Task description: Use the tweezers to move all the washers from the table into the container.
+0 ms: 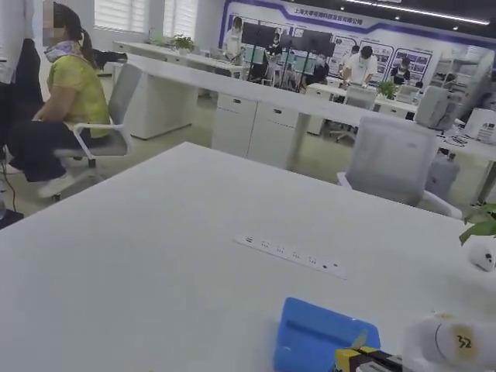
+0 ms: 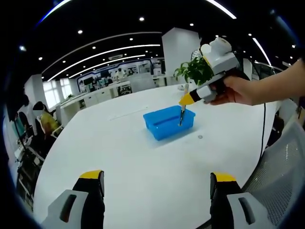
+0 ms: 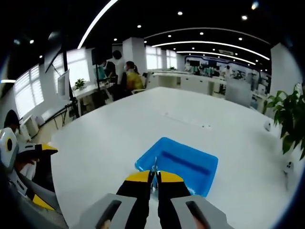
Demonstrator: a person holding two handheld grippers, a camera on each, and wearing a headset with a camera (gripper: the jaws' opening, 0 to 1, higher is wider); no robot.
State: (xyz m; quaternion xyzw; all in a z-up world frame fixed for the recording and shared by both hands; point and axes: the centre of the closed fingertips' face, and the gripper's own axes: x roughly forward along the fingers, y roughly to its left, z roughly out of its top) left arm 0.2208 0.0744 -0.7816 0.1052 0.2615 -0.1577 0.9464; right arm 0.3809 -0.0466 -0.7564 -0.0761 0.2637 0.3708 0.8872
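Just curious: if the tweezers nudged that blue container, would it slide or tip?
Probably slide: the blue container looks like thin plastic, likely light, on a smooth table. Tipping seems unlikely, since it is low and wide.

The white table [image 1: 139, 263] carries a blue container [image 1: 318, 335], a small washer [image 2: 200, 137] and an inset socket strip [image 1: 291, 256].

Blue rectangular container [image 2: 167, 123], open-topped, flat on white table [image 2: 119, 157]. Metal tweezers [image 2: 181, 114] upright, tips inside it. Small washer [image 2: 200, 137] lies near.
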